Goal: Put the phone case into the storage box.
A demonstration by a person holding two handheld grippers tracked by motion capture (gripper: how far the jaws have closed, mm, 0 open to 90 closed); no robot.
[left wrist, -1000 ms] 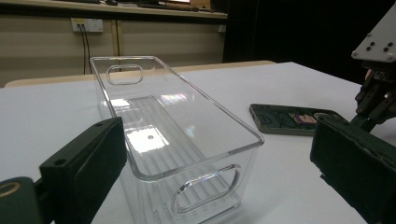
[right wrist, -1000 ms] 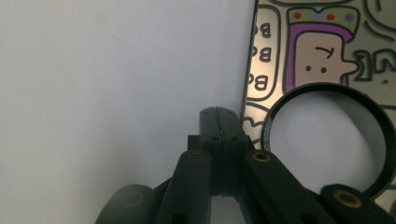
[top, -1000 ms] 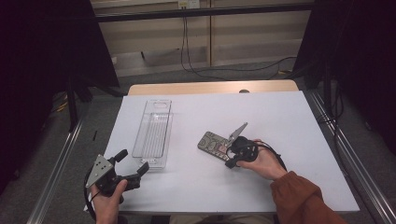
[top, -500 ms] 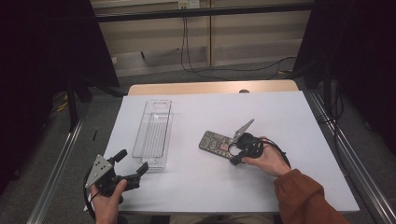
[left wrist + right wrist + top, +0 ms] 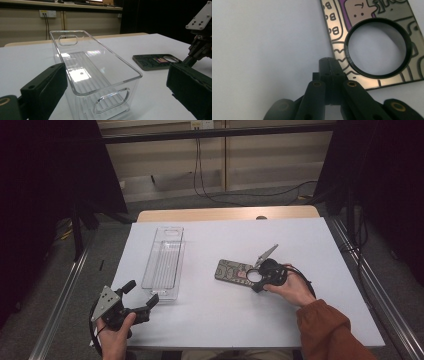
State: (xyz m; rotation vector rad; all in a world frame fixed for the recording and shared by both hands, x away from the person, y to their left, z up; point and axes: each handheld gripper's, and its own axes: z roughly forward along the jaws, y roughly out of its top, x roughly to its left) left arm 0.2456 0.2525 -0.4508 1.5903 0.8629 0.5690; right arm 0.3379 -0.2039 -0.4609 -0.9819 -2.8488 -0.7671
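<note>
The right gripper (image 5: 258, 281) lay low over the table (image 5: 320, 245), its jaws pressed together with no gap between them, tips resting at the near corner of the phone case (image 5: 235, 270). In the right gripper view the closed tips (image 5: 329, 67) met the case (image 5: 372, 40) at its edge, just beside the round camera opening (image 5: 378, 48). Whether they pinched the rim or merely touched it, I could not tell. The case lay flat on the white surface, printed side up, extending away from the fingertips.

The left gripper (image 5: 141, 295) was held near the table's front edge, jaws spread wide and holding nothing. The clear plastic bin (image 5: 165, 262) stood directly ahead of those open fingers (image 5: 45, 87), its near handle end just in front of them, the bin empty (image 5: 100, 75).

Judgement: the step in hand appeared to be the pickup of the phone case by the right gripper, presumably for transfer to the bin. The next move would call for a confirmed hold on the thin edge before lifting; a flat, slick case could slide away from closed tips instead of rising. The left gripper seemed placed to steady the bin.
</note>
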